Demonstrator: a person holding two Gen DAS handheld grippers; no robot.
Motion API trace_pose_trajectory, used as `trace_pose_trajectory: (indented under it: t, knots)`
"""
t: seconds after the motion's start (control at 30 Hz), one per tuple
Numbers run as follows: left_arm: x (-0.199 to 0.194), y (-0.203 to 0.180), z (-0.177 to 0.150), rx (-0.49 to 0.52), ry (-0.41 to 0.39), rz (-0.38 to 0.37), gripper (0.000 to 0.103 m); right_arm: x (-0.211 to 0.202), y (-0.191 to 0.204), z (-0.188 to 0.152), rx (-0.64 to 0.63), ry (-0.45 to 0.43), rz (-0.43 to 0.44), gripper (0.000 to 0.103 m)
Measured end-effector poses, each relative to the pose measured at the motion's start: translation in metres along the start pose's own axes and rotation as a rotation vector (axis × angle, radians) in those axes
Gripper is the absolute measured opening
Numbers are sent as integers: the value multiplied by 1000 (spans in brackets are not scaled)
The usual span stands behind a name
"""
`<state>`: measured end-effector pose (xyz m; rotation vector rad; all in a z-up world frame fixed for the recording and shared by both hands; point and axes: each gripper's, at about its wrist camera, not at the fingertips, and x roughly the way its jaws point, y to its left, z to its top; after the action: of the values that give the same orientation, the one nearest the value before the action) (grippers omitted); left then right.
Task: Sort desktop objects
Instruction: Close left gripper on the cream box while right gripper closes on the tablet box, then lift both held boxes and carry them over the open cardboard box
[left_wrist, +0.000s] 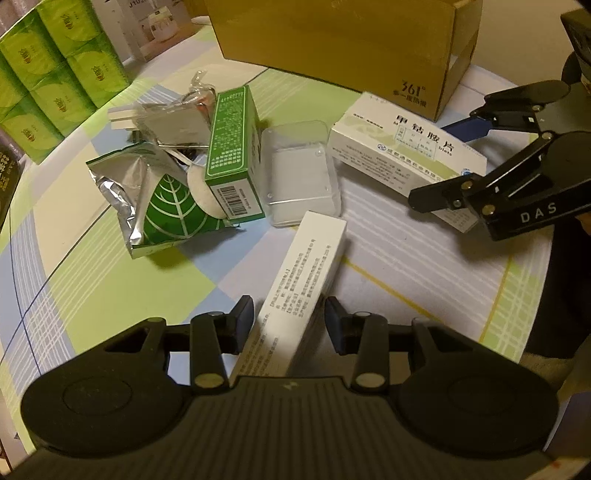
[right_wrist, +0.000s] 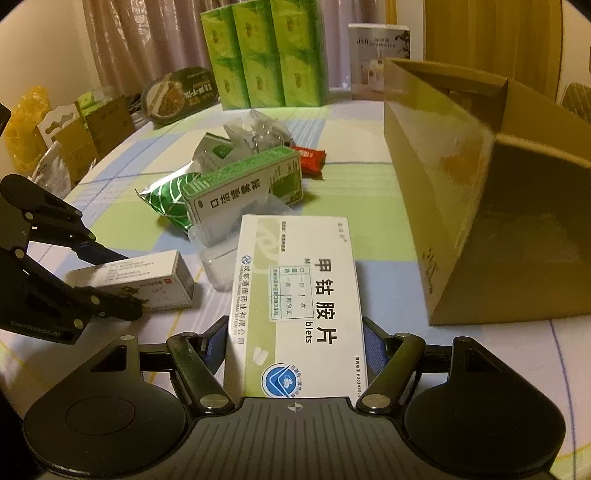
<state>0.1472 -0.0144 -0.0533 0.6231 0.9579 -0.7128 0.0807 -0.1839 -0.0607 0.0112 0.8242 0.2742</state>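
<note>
Nearest the left gripper (left_wrist: 289, 317), a long white carton (left_wrist: 303, 280) lies on the checked tablecloth (left_wrist: 424, 266) between its two fingers; the pads stand just off the carton's sides, so the jaws look spread rather than pinched. Nearest the right gripper (right_wrist: 295, 343), a flat white medicine box (right_wrist: 299, 295) printed with large dark characters sits between blue pads (right_wrist: 373, 347) that meet both of its long edges, so this gripper grips the box. Taking the medicine box as the marker, a clear plastic case (left_wrist: 301, 173) lies just beyond its far end, touching it. Past the case, a green carton (right_wrist: 245, 184) leans over a crumpled green and silver foil pouch (left_wrist: 159, 195). Farther behind that pile lie loose clear wrappers (right_wrist: 258, 129) and a small red packet (right_wrist: 310, 157). Beside the medicine box, toward its right in the right wrist view, stands a big open brown cardboard box (right_wrist: 480, 192). Farthest back rises a stack of green tissue packs (right_wrist: 264, 55).
</note>
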Motion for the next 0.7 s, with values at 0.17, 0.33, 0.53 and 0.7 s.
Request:
trace_pose_trajectory:
  t: [0.17, 0.33, 0.53, 0.7]
  knots:
    - [-1, -3, 0, -8, 10, 2, 21, 1, 1, -1, 1, 20, 3, 69]
    - [-7, -6, -4, -20, 8, 4, 21, -4, 4, -2, -18, 14, -1, 68]
    - [-20, -8, -2, -16, -9, 15, 21, -18, 5, -2, -38, -25, -18, 68]
    - [-39, -11, 2, -26, -39, 28, 21, -35, 7, -2, -48, -60, -21, 68]
